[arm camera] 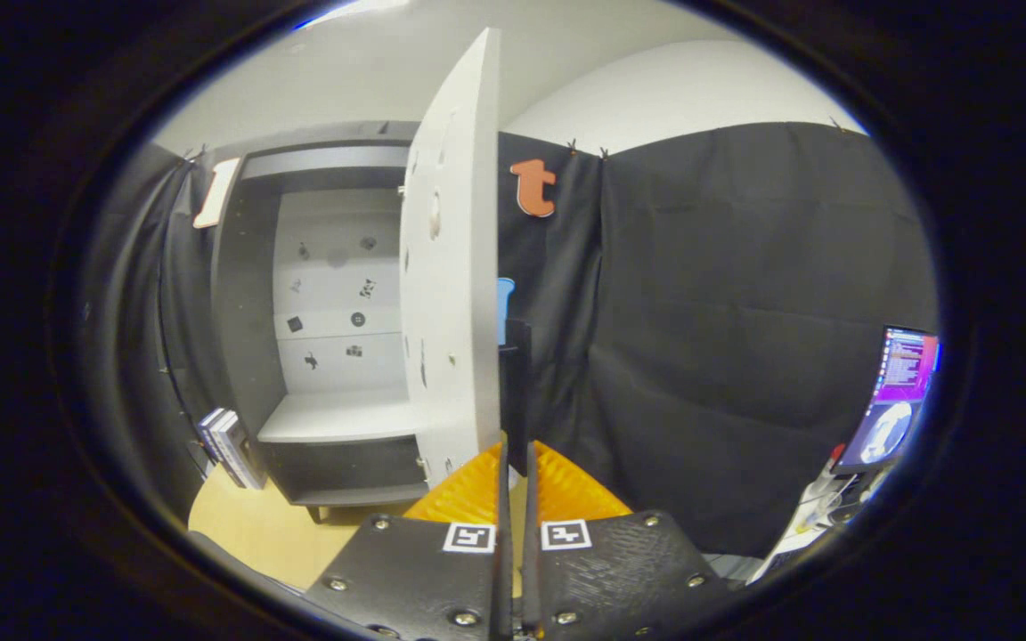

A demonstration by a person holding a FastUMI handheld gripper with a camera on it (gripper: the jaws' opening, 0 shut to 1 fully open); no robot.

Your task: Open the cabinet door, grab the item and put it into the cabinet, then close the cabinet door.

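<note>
The cabinet (246, 294) has dark sides, a pale back wall and a pale shelf (335, 417). It stands on a wooden table (246, 525). Its white door (452, 267) is swung wide open, with its edge turned toward me. A thin dark handle (515, 392) runs down that edge and passes between my fingers. My gripper (516, 463) is shut on this handle, the two fingers almost touching. A small stack of books (230, 447) leans on the table just left of the cabinet's base. The shelf holds nothing.
Black cloth hangs behind and to the right of the door. A lit monitor (896, 392) and some white clutter (820, 512) sit far to the right. A strip of bare tabletop lies in front of the cabinet.
</note>
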